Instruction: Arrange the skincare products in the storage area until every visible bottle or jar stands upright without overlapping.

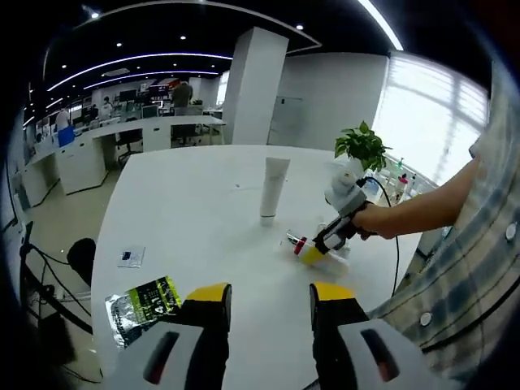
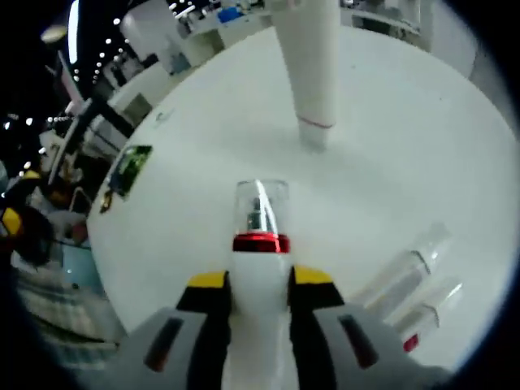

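The white pump bottle with a red collar and clear cap [image 2: 260, 268] sits bottom centre in my right gripper view, clamped between the right gripper [image 2: 258, 286] jaws. To its lower right lie two more clear-capped bottles [image 2: 414, 284] on the round white table [image 2: 406, 146]; a white upright tube [image 2: 313, 65] stands at top centre. My left gripper view adds the left gripper [image 1: 270, 299], jaws spread and empty, a green-black foil sachet [image 1: 142, 305] lower left, and a potted green plant [image 1: 361, 148] upper right.
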### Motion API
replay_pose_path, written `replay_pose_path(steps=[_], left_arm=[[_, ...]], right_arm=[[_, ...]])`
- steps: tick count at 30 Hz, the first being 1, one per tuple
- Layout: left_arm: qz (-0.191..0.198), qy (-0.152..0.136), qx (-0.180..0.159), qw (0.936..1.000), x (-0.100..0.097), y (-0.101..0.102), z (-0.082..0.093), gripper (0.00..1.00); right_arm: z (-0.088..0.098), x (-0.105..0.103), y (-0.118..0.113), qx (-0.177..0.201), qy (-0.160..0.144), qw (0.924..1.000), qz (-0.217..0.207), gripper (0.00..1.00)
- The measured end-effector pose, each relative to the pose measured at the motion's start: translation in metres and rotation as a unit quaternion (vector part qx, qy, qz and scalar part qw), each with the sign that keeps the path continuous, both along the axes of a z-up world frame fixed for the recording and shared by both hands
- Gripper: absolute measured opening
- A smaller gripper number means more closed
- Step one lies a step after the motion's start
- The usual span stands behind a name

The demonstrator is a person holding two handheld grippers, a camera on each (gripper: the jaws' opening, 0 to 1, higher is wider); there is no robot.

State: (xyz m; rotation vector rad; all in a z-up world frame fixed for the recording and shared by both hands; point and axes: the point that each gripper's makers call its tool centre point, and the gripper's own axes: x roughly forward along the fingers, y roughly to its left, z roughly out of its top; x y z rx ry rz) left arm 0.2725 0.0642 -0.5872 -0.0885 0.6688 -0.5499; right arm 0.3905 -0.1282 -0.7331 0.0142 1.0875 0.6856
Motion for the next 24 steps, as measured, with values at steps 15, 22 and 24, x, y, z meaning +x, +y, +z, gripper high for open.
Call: replay_pose_path(steps=[15, 22, 24], left_arm=[[0.022, 0.004, -0.111, 0.9936, 0.017, -0.026, 0.016, 0.38], [0.006, 0.013, -0.144, 0.9895, 0.023, -0.045, 0.018, 0.40], [-0.010, 0.019, -0.152, 0.9882, 0.024, -0.056, 0.017, 0.41]], right_arm=[[0.070, 0.001, 0.016, 0.185, -0.042, 0.9801, -0.058, 0.24], [0.135, -0.008, 0.034, 0.273, -0.094, 0.9573, -0.021, 0.25], [0.159, -0.016, 0.043, 0.303, -0.110, 0.9465, 0.001, 0.25]])
